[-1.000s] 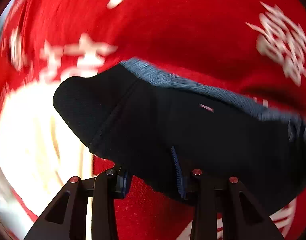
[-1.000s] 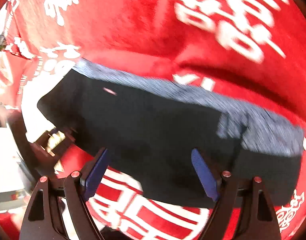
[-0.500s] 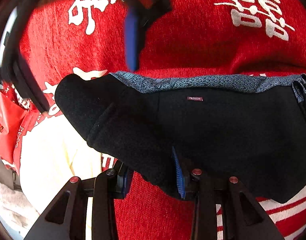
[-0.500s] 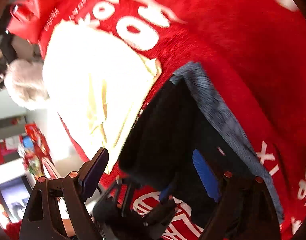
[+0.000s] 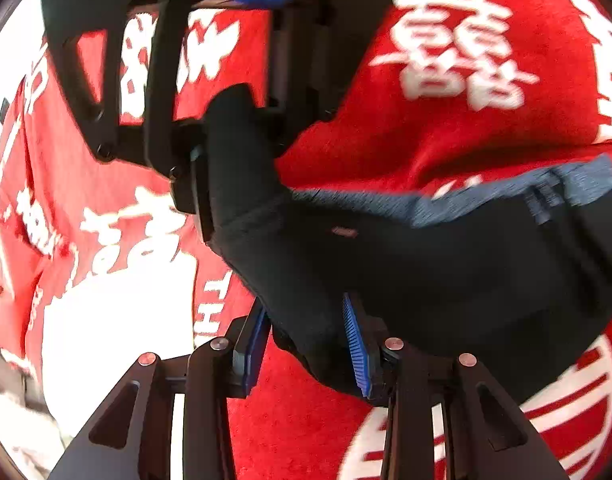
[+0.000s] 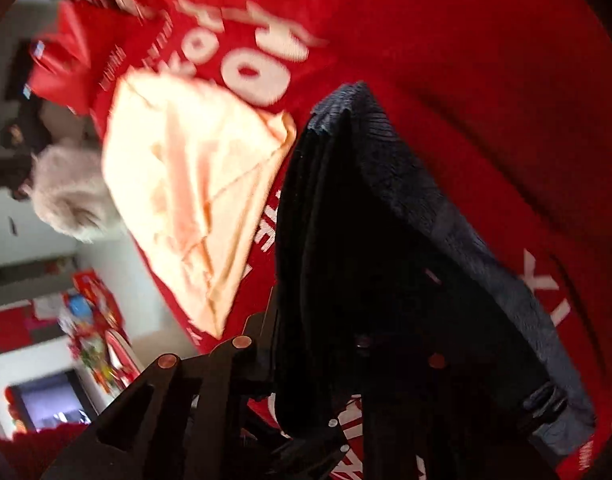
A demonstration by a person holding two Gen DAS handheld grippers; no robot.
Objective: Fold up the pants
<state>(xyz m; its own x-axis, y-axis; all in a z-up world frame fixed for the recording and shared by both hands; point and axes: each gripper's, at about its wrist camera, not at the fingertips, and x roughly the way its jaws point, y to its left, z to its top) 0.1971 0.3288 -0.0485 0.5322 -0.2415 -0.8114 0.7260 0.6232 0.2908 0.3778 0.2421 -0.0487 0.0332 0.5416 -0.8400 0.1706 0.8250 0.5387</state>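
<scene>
Black pants (image 5: 446,272) with a grey-blue waistband lining (image 5: 486,196) lie bunched on a red blanket (image 5: 426,128) printed with white characters. My left gripper (image 5: 304,340) is shut on a thick fold at the pants' near edge. From the top of the left wrist view my right gripper (image 5: 234,152) reaches down. Its jaws are closing on the raised corner of the pants, which sits between the pads. In the right wrist view the black pants (image 6: 346,260) hang across my right gripper (image 6: 322,360) and hide its pads.
A cream cloth (image 6: 194,184) lies on the red blanket (image 6: 486,80) just left of the pants. Beyond the blanket's edge are a fluffy pale bundle (image 6: 66,196), red bags (image 6: 66,60) and floor clutter (image 6: 94,320).
My right gripper swung over to the pants' left corner and its wide jaws closed around the fabric. That corner now stands pulled up. The left gripper kept its hold and rose slightly.
</scene>
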